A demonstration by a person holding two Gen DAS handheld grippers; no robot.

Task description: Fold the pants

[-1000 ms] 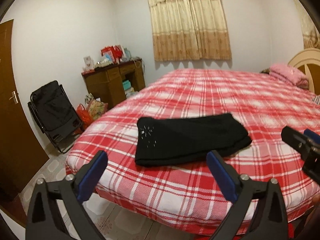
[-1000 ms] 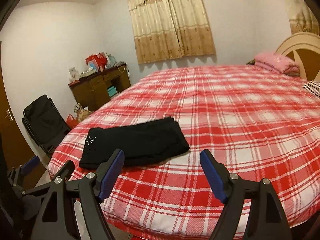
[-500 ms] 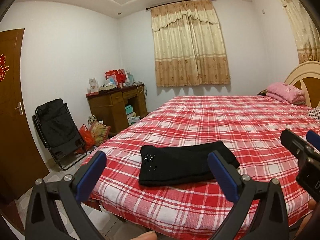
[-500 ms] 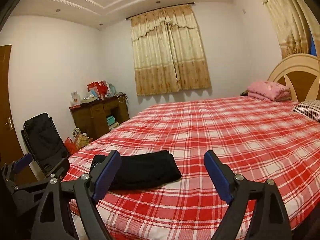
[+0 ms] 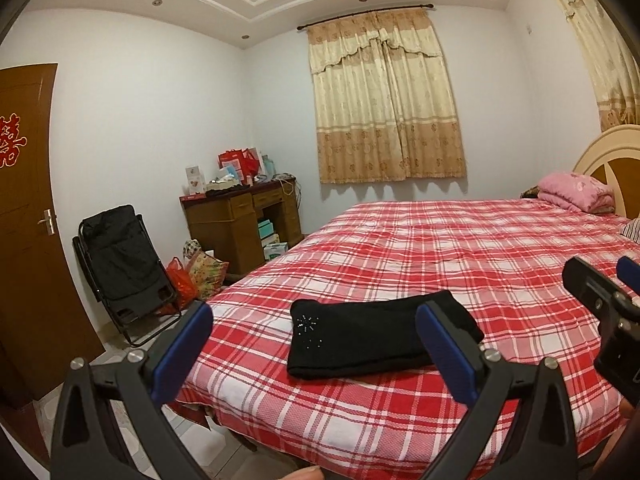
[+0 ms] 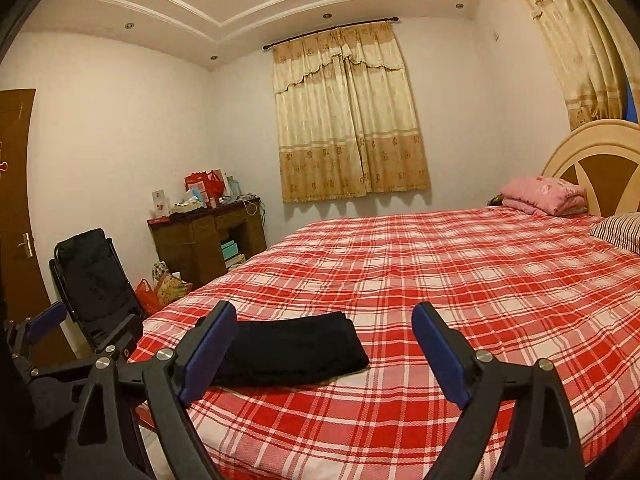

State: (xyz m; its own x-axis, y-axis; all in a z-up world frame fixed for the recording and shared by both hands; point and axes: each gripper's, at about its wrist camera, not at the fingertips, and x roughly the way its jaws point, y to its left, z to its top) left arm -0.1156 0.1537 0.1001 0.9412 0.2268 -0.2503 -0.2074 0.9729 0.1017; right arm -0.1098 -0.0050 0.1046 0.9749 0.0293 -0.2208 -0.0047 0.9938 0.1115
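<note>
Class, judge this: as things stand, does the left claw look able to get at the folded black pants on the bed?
Probably yes. The left claw is open and empty, the folded black pants lie near the bed edge ahead of it, with nothing between.

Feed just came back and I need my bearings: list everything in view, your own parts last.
folded pants: one, black, near corner of bed
bed: one, red-white plaid cover
folded blanket: one, pink, by headboard
headboard: one, cream and brown
striped pillow: one, bed's right edge
curtains: beige, far window
desk: one, brown, cluttered, far corner
folding chair: one, black, by door
door: one, brown, left
bags: several, floor beside desk
left gripper: open, empty
right gripper: open, empty, jaws just opening
</note>
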